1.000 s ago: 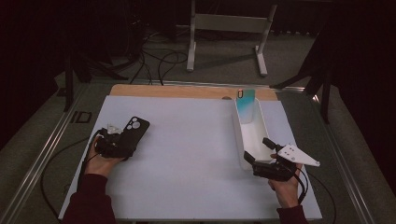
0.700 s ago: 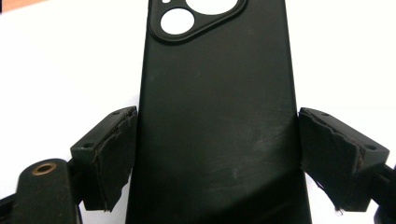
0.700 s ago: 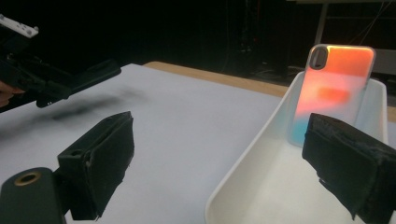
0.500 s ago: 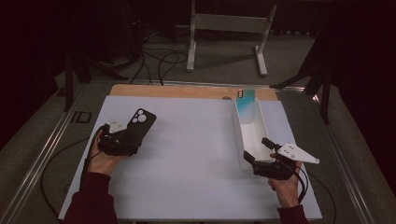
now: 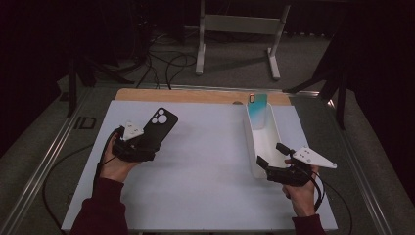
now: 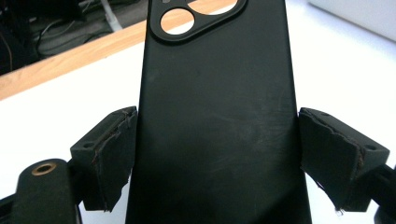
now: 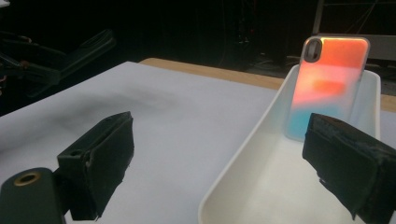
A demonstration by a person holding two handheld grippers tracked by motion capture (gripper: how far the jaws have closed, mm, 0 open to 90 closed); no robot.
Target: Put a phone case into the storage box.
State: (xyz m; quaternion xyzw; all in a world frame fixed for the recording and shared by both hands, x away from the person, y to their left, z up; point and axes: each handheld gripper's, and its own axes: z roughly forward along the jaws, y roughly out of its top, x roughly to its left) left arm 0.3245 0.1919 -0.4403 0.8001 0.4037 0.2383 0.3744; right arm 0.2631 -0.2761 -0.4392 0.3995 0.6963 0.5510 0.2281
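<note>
A black phone case (image 5: 159, 128) with a camera cutout is off the white mat at the left. My left gripper (image 5: 147, 141) is shut on its long sides. In the left gripper view both pads (image 6: 109, 149) press on the black phone case (image 6: 215, 93). At the right stands a long white tray (image 5: 271, 142). An iridescent teal-and-orange phone case (image 5: 257, 110) leans upright against its far end. My right gripper (image 5: 270, 154) stands open at the tray's near end. In the right gripper view the tray's wall (image 7: 233, 172) lies between the open jaws, with the iridescent case (image 7: 327, 88) beyond them.
A white mat (image 5: 205, 166) covers the table, with a wooden strip (image 5: 195, 95) along its far edge. A metal stand (image 5: 240, 29) and cables (image 5: 156, 58) are on the floor beyond. Grey table margins flank the mat.
My left gripper has lifted the black phone case and carried it a little to the right and away. The right gripper has kept still.
</note>
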